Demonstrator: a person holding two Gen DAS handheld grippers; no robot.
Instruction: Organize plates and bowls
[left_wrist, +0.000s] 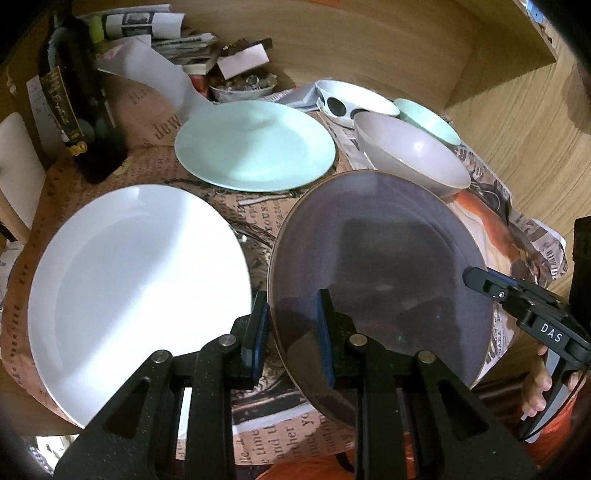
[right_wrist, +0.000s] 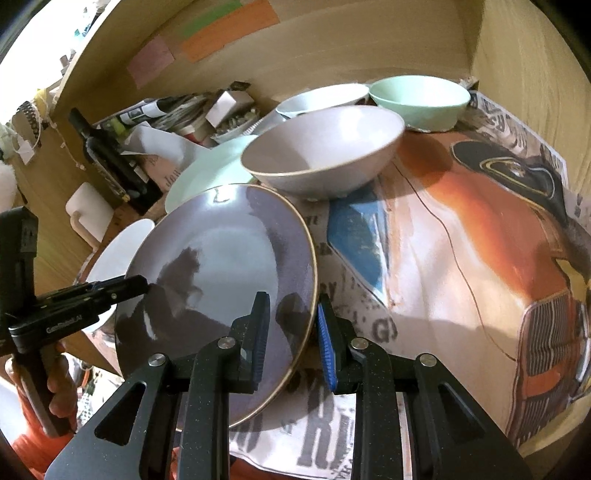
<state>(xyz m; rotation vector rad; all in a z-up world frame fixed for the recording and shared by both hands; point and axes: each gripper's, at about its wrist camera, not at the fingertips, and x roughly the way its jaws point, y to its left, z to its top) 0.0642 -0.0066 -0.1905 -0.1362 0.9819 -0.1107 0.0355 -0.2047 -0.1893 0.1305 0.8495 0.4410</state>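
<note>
The desk (right_wrist: 524, 85) is a wooden one walled in at the back and the right side, and printed newspaper sheets (right_wrist: 461, 236) cover most of its top. Largest of the crockery is the white plate (left_wrist: 140, 291), lying flat near the front left edge. Just beside it, toward the front middle, is the purple plate (left_wrist: 380, 266), gold-rimmed and tilted, its rim caught on two sides: the left tongs (left_wrist: 291, 332) are closed narrow on its near left edge, one pad above and one below, and the right tongs (right_wrist: 293, 336) grip its right edge the same way. A hand (left_wrist: 539, 387) shows around the right handle. Behind these, toward the middle, a mint plate (left_wrist: 255, 146) lies flat. Right of it stands the grey bowl (right_wrist: 325, 151), upright, just past the purple plate's far rim. Toward the back right corner a white bowl (right_wrist: 321, 96) and a mint bowl (right_wrist: 421, 99) stand close together. A dark bottle (left_wrist: 79, 103) stands at the back left among piled papers (left_wrist: 177, 40).
</note>
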